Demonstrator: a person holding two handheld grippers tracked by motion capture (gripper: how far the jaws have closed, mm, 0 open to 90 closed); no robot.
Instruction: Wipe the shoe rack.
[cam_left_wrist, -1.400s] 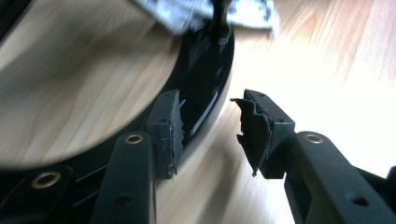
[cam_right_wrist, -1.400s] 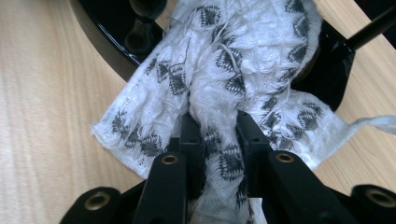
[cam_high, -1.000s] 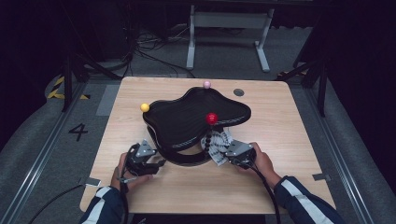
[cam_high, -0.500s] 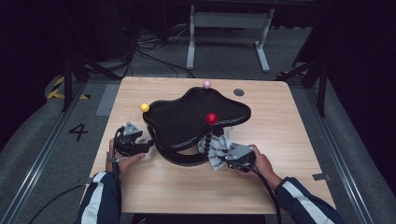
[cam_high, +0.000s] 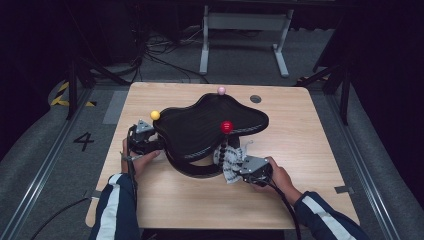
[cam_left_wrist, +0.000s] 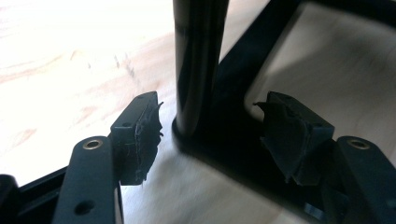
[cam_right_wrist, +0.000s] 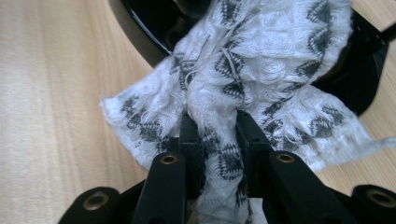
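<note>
A black stand (cam_high: 200, 127) with a wavy top sits mid-table and carries a yellow ball (cam_high: 155, 115), a pink ball (cam_high: 221, 90) and a red ball (cam_high: 226, 126). My left gripper (cam_high: 150, 139) is at the stand's left edge, under the yellow ball. In the left gripper view its jaws (cam_left_wrist: 210, 126) have just been closing; a black upright post (cam_left_wrist: 196, 65) of the stand stands between them, and the pads do not touch it. My right gripper (cam_high: 239, 165) is shut on a white cloth with a black pattern (cam_high: 227, 159) at the stand's front. The cloth (cam_right_wrist: 261, 56) bunches between the jaws (cam_right_wrist: 219, 126).
The wooden table (cam_high: 310, 165) has a small dark round hole (cam_high: 255, 99) at the back right. A metal frame (cam_high: 240, 35) and cables lie on the floor beyond the table. A floor mark "4" (cam_high: 83, 141) is at the left.
My left gripper has moved from the stand's front to its left side, close to the yellow ball. The right gripper and the cloth have hardly moved.
</note>
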